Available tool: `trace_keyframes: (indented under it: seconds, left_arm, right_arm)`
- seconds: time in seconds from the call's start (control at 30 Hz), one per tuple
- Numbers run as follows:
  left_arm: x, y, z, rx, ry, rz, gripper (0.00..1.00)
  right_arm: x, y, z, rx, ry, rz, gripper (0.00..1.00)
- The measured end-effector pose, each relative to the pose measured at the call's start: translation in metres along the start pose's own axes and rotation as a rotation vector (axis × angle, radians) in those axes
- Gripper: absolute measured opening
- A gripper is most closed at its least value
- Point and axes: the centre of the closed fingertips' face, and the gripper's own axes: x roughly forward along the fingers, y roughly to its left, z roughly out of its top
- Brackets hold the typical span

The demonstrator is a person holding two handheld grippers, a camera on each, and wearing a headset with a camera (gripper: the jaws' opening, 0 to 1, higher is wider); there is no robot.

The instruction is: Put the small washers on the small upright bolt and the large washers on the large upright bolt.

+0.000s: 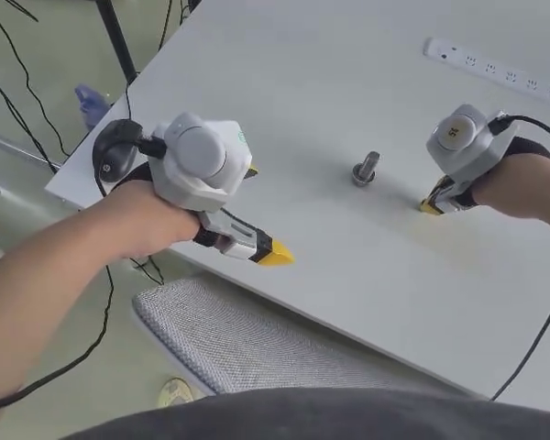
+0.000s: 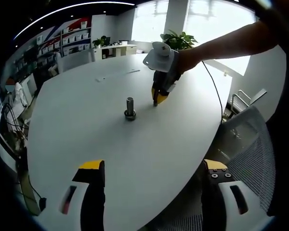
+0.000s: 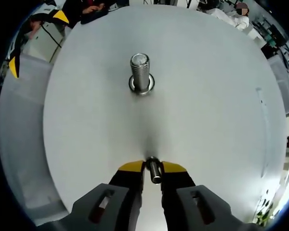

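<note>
L tongs (image 2: 153, 168): jaws wide apart, nothing btwn them; hover at near edge of bench (image 1: 302, 92), yellow tips low in head view (image 1: 273, 254).
R tongs (image 3: 154, 169): clamped tight on small bolt (image 3: 154, 172); tips down at bench surface (image 1: 431, 207).
small bolt: short metal stud standing up btwn R tips; can't tell if its base touches bench.
large bolt (image 1: 366, 169): upright mid-bench, threaded, metal ring (image 3: 141, 86) at its foot, washer or bolt head, can't tell. Near R tongs, well apart from L.
writing: round label (image 1: 456, 131) atop R unit, marks too small to read.
power strip (image 1: 490, 69): white, far edge, print unreadable.
chair (image 1: 238, 335): grey mesh, below near edge.
</note>
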Motion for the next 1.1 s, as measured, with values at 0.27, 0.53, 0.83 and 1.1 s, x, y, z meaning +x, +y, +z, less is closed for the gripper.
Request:
trace_keyframes:
  seconds: [0.27,0.53,0.83,1.1]
  left_arm:
    - [-0.002,0.0,0.003,-0.006,-0.01,0.003,0.82]
    - [-0.002,-0.001,0.002,-0.009,-0.011,0.004,0.82]
    - [0.002,-0.004,0.003,-0.006,-0.014,-0.003,0.82]
    - [0.001,-0.005,0.005,-0.003,-0.016,-0.005,0.83]
  right_arm:
    - [0.005,0.0,0.0,-0.01,0.009,0.01,0.22]
    - [0.0,-0.005,-0.004,0.003,-0.004,0.012,0.25]
    - [-0.017,0.0,0.005,0.013,-0.049,0.007,0.26]
    - [-0.03,0.003,0.01,0.012,-0.085,0.0,0.29]
